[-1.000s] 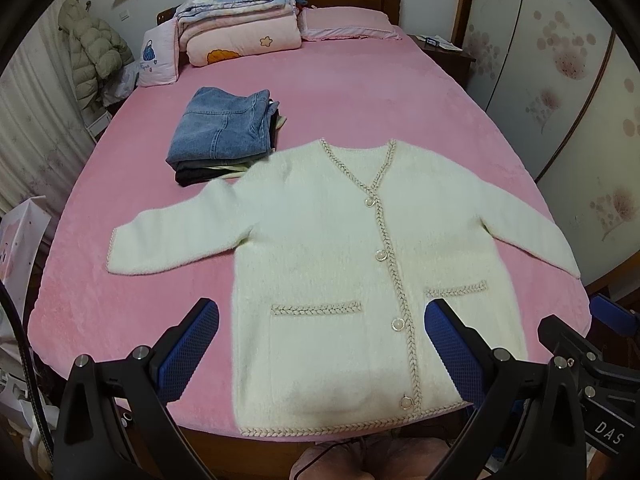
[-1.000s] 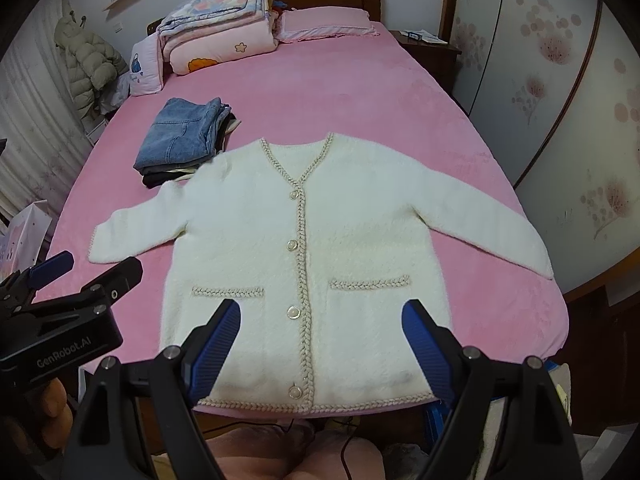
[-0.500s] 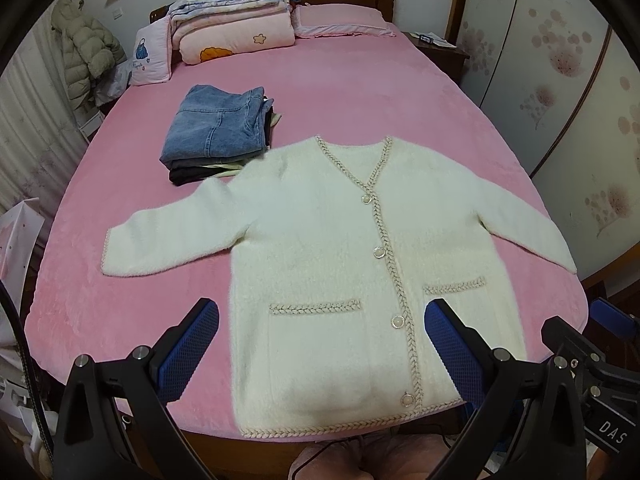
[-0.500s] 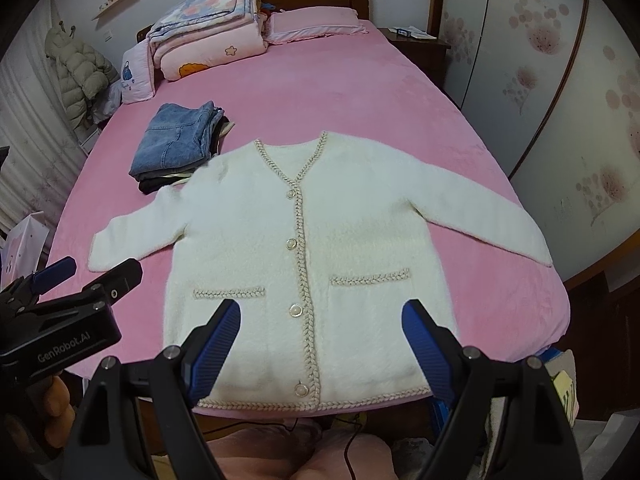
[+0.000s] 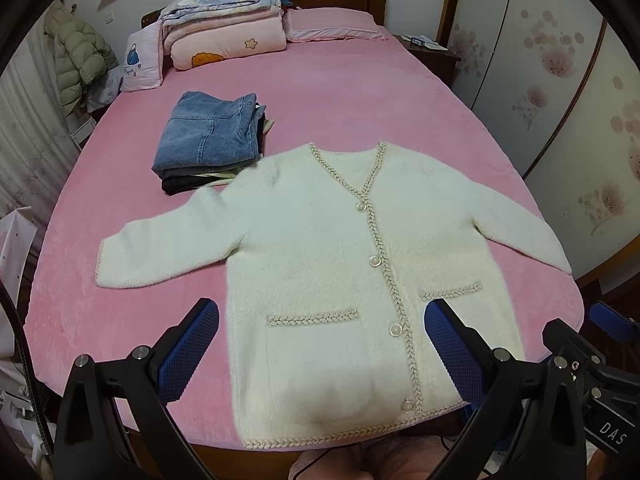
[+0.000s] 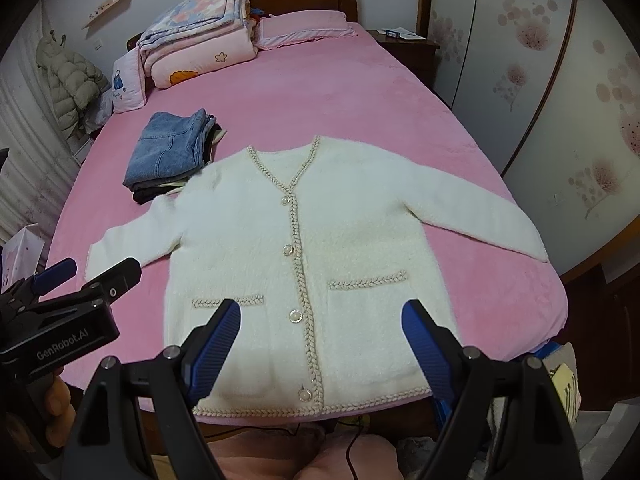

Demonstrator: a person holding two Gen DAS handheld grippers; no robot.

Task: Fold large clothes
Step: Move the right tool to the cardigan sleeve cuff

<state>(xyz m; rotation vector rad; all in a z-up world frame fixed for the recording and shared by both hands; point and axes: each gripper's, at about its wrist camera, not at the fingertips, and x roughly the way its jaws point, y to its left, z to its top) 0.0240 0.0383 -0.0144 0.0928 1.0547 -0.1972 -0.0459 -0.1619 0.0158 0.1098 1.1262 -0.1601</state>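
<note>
A cream fuzzy cardigan [image 5: 320,264] with braided trim and pearl buttons lies flat and buttoned on the pink bed [image 5: 344,104], both sleeves spread out, hem at the near edge. It also shows in the right wrist view [image 6: 344,248]. My left gripper [image 5: 322,344] is open and empty, held above the hem. My right gripper [image 6: 322,344] is open and empty above the lower front. The left gripper's body [image 6: 60,312] shows at the left of the right wrist view.
A folded pile topped by blue jeans [image 5: 208,136] lies beyond the cardigan's left shoulder. Folded quilts [image 5: 224,20] and a pillow [image 5: 332,24] sit at the headboard. A wardrobe [image 5: 560,80] stands right, a nightstand [image 5: 428,48] far right.
Both grippers have drifted slightly, so the cardigan sits a little lower and the far end of the bed shows more. The cardigan has not moved.
</note>
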